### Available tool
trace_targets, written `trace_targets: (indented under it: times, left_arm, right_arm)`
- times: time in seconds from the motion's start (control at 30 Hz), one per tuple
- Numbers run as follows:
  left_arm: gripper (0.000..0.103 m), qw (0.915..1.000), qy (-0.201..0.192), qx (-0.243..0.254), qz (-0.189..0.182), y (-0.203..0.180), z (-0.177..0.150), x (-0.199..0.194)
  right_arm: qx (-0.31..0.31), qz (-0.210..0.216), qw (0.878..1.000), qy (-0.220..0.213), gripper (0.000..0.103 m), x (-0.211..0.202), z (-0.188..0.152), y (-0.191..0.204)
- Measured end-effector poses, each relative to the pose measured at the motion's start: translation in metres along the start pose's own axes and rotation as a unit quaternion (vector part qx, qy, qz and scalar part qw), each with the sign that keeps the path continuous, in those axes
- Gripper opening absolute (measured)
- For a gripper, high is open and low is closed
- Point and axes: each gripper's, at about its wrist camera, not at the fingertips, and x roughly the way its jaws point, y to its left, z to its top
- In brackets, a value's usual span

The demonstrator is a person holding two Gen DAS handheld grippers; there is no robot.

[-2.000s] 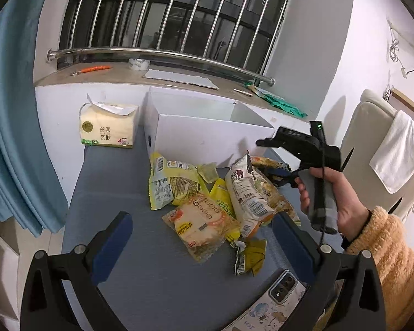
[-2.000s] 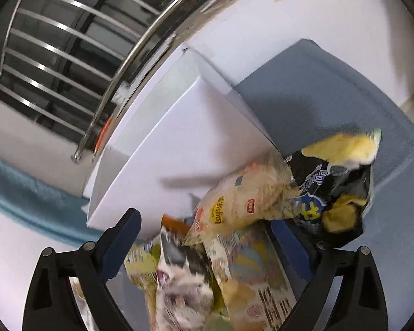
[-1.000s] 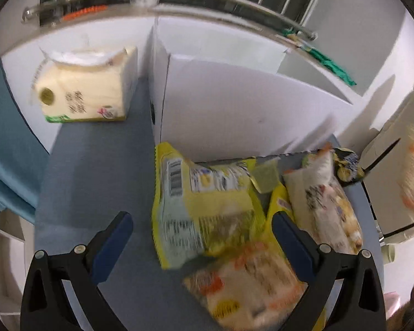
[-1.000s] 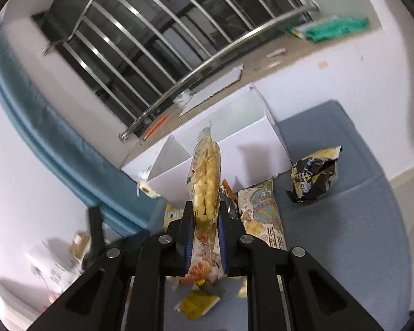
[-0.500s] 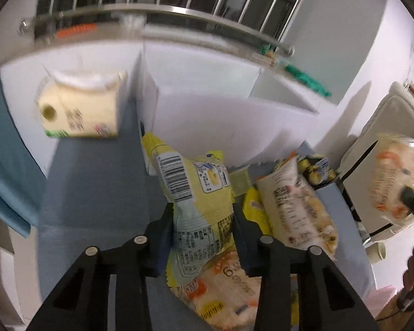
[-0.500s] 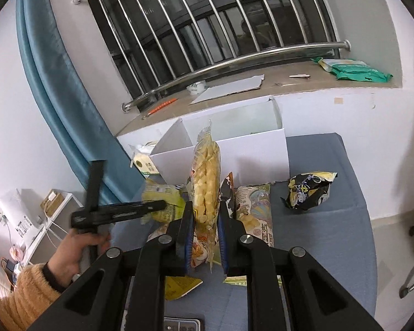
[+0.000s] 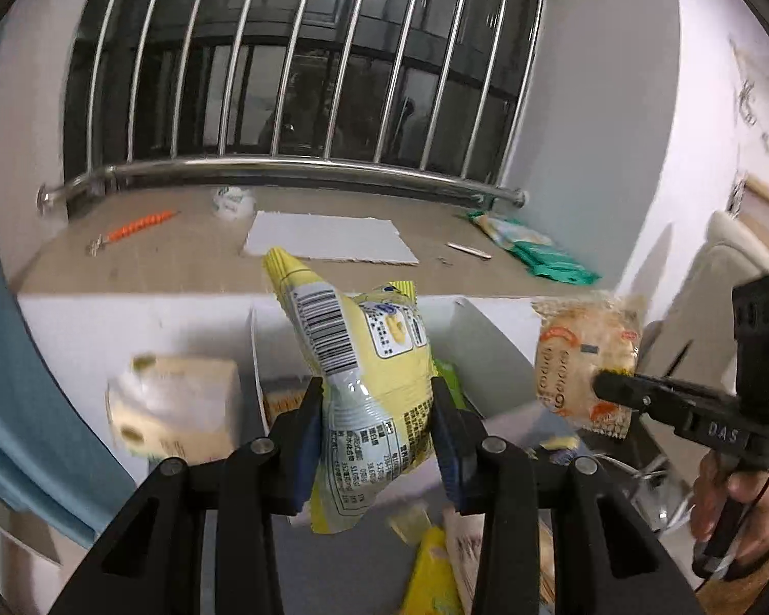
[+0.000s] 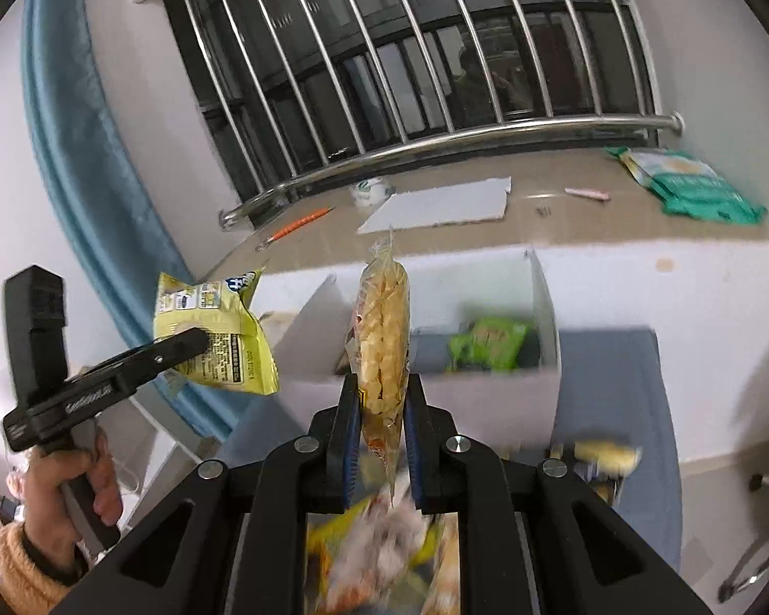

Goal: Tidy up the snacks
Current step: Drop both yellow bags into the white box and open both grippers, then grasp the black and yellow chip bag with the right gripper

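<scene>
In the left wrist view our left gripper (image 7: 379, 410) pinches the yellow snack bag (image 7: 364, 384) above the white box (image 7: 492, 343), and in the right wrist view our right gripper (image 8: 382, 410) clamps the clear puff bag (image 8: 384, 353), while a green packet (image 8: 487, 343) already lies inside and several snacks wait below.

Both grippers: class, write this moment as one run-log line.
left gripper: shut on yellow snack bag | right gripper: shut on clear puffed-snack bag | both bags held in the air | white box: open, holds green packet
</scene>
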Motion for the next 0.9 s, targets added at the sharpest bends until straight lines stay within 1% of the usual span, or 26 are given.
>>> trace_targets:
  times: [0.07, 0.1, 0.13, 0.17, 0.2, 0.23, 0.27, 0.3, 0.37, 0.4, 0.5, 0.63, 0.73, 0.9]
  left_arm:
    - [0.043, 0.9998, 0.017, 0.005, 0.013, -0.002, 0.016, 0.023]
    - [0.044, 0.9996, 0.022, 0.006, 0.017, -0.002, 0.017, 0.026]
    - [0.048, 0.9991, 0.033, 0.008, 0.026, -0.003, 0.021, 0.037]
    - [0.064, 0.9978, 0.05, 0.013, 0.042, -0.002, 0.023, 0.049]
    - [0.077, 0.9962, 0.056, 0.014, 0.065, -0.002, 0.023, 0.054]
    - [0.103, 0.9939, 0.06, 0.016, 0.091, -0.002, 0.023, 0.058]
    - [0.103, 0.9928, 0.061, 0.019, 0.102, -0.001, 0.022, 0.061]
    - [0.103, 0.9929, 0.061, 0.018, 0.1, -0.001, 0.02, 0.061]
    - [0.103, 0.9941, 0.059, 0.012, 0.09, 0.002, 0.015, 0.055]
    - [0.103, 0.9943, 0.058, 0.011, 0.089, 0.002, 0.013, 0.053]
    - [0.103, 0.9947, 0.056, 0.015, 0.085, 0.001, 0.009, 0.044]
    - [0.103, 0.9953, 0.05, 0.024, 0.079, -0.006, 0.005, 0.029]
    - [0.103, 0.9961, 0.044, 0.026, 0.072, -0.009, 0.001, 0.015]
    - [0.103, 0.9984, 0.033, 0.031, 0.035, -0.021, -0.02, -0.019]
  right_arm:
    - [0.007, -0.012, 1.0, 0.013, 0.017, 0.018, 0.019, -0.008]
    - [0.011, -0.016, 1.0, 0.017, 0.017, 0.026, 0.028, -0.012]
    - [0.011, -0.017, 1.0, 0.023, 0.017, 0.034, 0.035, -0.016]
    - [0.01, -0.023, 0.999, 0.025, 0.018, 0.039, 0.041, -0.019]
    - [0.008, -0.034, 0.999, 0.025, 0.031, 0.045, 0.045, -0.022]
    - [0.011, -0.049, 0.998, 0.032, 0.08, 0.051, 0.049, -0.027]
    - [0.017, -0.059, 0.997, 0.037, 0.103, 0.054, 0.05, -0.03]
    - [0.028, -0.067, 0.997, 0.04, 0.103, 0.055, 0.049, -0.034]
    - [0.038, -0.057, 0.997, 0.034, 0.103, 0.052, 0.046, -0.038]
    - [0.037, -0.052, 0.998, 0.028, 0.103, 0.049, 0.044, -0.038]
    - [0.028, -0.062, 0.998, 0.019, 0.103, 0.042, 0.038, -0.037]
    - [0.038, -0.047, 0.998, 0.016, 0.103, 0.033, 0.035, -0.038]
    - [0.027, -0.049, 0.998, 0.014, 0.103, 0.021, 0.031, -0.033]
    - [0.001, -0.043, 0.999, 0.01, 0.103, -0.007, 0.011, -0.02]
